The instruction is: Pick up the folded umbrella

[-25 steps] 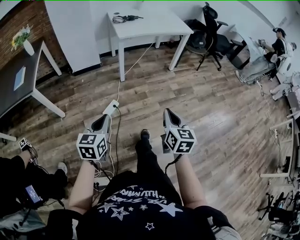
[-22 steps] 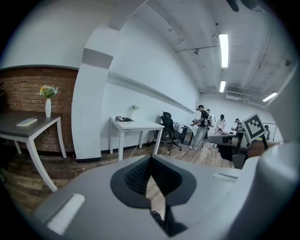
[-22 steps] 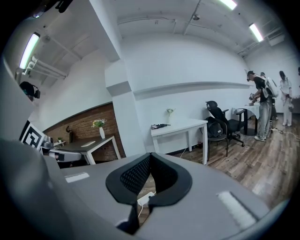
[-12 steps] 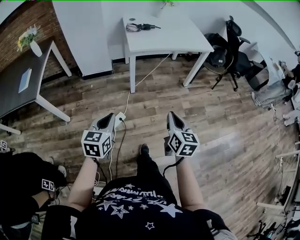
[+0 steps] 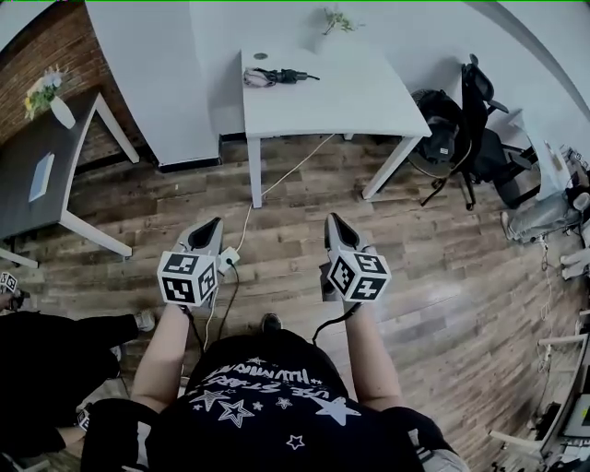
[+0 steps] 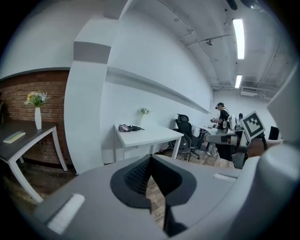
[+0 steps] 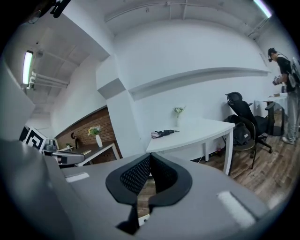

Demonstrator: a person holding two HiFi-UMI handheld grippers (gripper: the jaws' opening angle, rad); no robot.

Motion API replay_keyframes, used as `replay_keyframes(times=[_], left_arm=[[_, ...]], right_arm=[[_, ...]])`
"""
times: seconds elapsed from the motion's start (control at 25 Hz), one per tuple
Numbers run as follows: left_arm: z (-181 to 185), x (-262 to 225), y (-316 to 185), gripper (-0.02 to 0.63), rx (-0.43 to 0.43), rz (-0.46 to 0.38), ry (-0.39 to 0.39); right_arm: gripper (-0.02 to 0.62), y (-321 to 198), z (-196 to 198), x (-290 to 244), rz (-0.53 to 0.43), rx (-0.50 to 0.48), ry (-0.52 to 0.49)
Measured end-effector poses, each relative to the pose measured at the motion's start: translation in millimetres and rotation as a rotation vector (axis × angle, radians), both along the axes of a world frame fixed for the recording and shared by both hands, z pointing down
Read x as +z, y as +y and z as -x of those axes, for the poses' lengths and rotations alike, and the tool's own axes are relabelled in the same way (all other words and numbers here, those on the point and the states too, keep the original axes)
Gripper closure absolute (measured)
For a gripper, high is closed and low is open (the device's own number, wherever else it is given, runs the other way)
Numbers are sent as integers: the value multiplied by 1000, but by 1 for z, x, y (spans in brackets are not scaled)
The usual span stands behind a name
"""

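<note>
Head view, dark folded umbrella (image 5: 279, 76) on white table (image 5: 369, 97), left tool (image 5: 212, 224) and right tool (image 5: 333, 221) closed, empty

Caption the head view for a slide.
Left gripper and right gripper, both shut and empty, face the white table holding the folded umbrella.

Two tables (image 5: 369, 92) (image 5: 18, 217), one umbrella (image 5: 277, 76) (folded)

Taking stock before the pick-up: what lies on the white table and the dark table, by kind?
Folded umbrella: 1
Vase with plant: 2
Flat pale item: 1
Small round item: 1
Total: 5
</note>
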State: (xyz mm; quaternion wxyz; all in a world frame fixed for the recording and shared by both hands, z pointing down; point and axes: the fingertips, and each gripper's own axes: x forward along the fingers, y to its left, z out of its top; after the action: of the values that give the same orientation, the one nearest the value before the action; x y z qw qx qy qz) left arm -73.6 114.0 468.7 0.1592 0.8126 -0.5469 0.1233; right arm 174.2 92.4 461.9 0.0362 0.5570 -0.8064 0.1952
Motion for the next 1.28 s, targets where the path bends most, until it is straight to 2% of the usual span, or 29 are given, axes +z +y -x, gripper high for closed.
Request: replay_keyframes(times=[0.2,0.44,0.68,1.0,1.12,1.28], left_arm=[[-5,-2,-39,603,-27,-1,4],[4,-1,-76,603,-65,14,29],[16,8,-130,603,-72,8,42],[23,22,-252,603,-48,21,55],[26,23,-302,603,-30,25,46],[32,27,-367,603,-34,51,84]], right_arm=[[578,-44,-5,2,16,-44,20],[578,-82,-2,4,17,-47,1],[578,-128,6,15,35,-50,28],[578,-242,7,17,47,-12,57],[578,-289,17,19,55,-28,80],[578,-356,30,19,63,-43,104]])
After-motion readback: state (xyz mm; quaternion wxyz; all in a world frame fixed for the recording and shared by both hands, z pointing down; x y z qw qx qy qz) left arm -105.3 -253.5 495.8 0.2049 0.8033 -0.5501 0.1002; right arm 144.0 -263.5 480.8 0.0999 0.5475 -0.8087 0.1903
